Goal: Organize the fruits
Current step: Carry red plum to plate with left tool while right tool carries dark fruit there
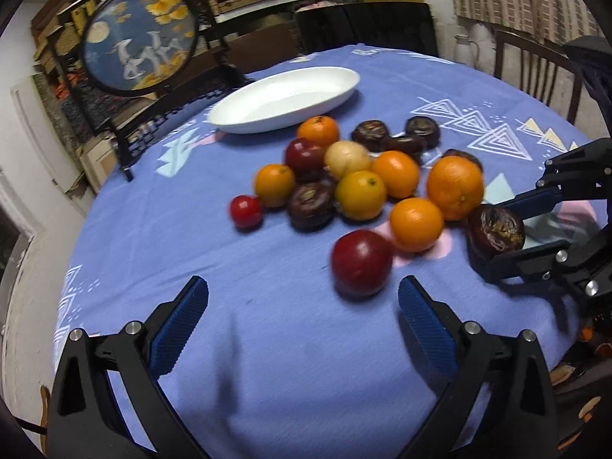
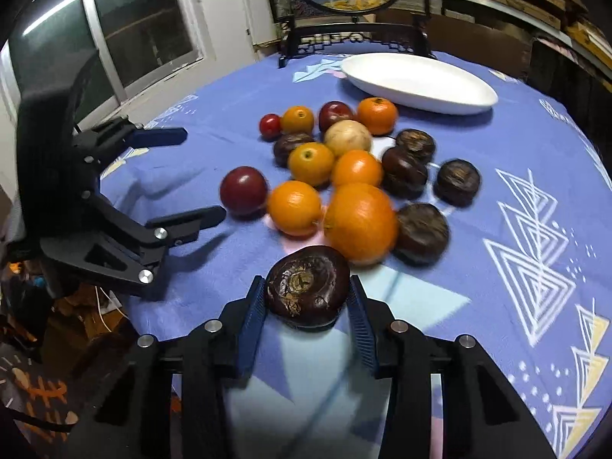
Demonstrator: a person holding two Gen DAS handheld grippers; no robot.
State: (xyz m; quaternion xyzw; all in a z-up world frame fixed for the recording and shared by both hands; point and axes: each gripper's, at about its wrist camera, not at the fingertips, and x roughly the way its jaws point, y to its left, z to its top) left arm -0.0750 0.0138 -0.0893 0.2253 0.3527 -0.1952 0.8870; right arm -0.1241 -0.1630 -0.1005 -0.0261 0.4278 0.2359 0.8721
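A pile of fruit lies on the blue tablecloth [image 1: 267, 325]: several oranges [image 1: 454, 187], dark brown wrinkled fruits [image 1: 310, 204], red apples [image 1: 361, 262], a pale yellow fruit [image 1: 347, 159] and a small red tomato [image 1: 246, 211]. My left gripper [image 1: 302, 294] is open and empty, just short of the nearest red apple, which also shows in the right wrist view [image 2: 243, 190]. My right gripper [image 2: 308, 290] is shut on a dark brown fruit [image 2: 308, 287] at the near edge of the pile; it also shows in the left wrist view [image 1: 496, 232]. A white oval dish [image 1: 285, 97] sits empty behind the pile.
A round painted screen on a dark stand [image 1: 139, 36] stands at the table's far edge, next to the dish. Chairs [image 1: 535, 65] and stacked shelves surround the table. A window [image 2: 114, 26] is on the left in the right wrist view.
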